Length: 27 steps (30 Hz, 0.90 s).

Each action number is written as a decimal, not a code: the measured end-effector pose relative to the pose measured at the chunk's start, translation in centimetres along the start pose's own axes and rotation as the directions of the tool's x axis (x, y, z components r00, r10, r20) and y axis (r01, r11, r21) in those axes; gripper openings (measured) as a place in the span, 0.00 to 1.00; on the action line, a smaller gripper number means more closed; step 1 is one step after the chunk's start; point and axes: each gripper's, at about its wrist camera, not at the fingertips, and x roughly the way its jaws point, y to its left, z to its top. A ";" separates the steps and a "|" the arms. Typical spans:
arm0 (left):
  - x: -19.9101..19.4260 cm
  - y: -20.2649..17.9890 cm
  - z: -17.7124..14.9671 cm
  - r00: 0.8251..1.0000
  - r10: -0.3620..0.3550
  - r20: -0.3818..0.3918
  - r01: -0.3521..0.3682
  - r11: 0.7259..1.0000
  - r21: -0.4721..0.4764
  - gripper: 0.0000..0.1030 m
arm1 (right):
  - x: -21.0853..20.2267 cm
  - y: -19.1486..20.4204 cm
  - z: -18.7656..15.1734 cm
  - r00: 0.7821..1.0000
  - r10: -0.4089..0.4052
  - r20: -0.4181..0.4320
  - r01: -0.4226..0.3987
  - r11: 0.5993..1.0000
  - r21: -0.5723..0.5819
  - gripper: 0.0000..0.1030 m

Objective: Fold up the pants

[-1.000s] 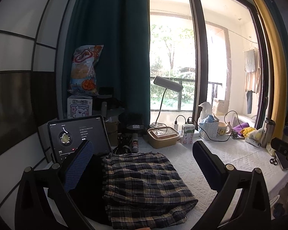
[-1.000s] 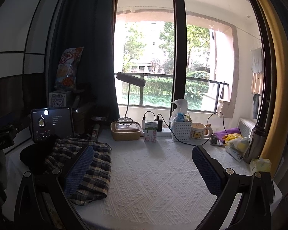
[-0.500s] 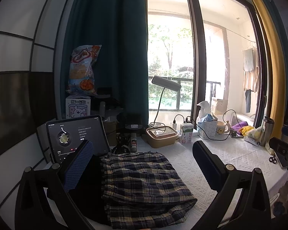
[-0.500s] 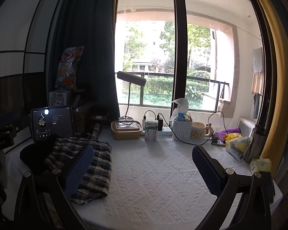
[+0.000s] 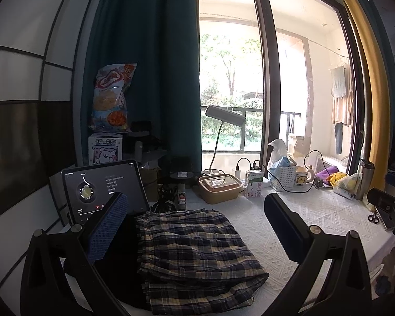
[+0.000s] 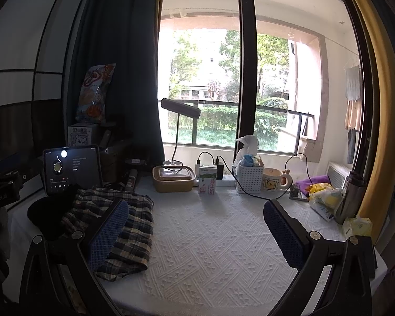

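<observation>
Pants (image 5: 194,252) lie folded as before; both jaws stay spread, empty.

Navy-and-cream plaid pants (image 5: 194,252) lower centre on white textured tablecloth (image 5: 329,216), beside a black garment (image 6: 50,213), under teal curtain (image 5: 144,65) and yellow curtain (image 6: 368,79) upper right.

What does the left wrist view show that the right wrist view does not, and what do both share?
Only the left wrist view shows the scissors on the table's right side and the left gripper, open above the pants. Only the right wrist view shows the yellow-green packet by the flask, and the right gripper, open over bare tablecloth. Both show the folded pants, tablet, lamp, milk carton, basket and mug.
</observation>
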 end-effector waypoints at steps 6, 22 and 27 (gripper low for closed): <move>0.0 0.0 0.0 1.000 -0.003 -0.002 0.003 1.000 -0.001 0.99 | 0.0 0.0 -0.1 1.000 -0.003 -0.002 0.003 1.000 0.001 1.00; 0.1 -0.2 0.0 1.000 -0.010 -0.001 0.010 1.000 0.009 0.99 | 0.0 0.0 -0.1 1.000 -0.007 0.001 0.007 1.000 0.006 1.00; 0.2 -0.1 0.0 1.000 -0.011 -0.001 0.011 1.000 0.010 0.99 | 0.0 -0.1 -0.1 1.000 -0.009 0.000 0.009 1.000 0.007 1.00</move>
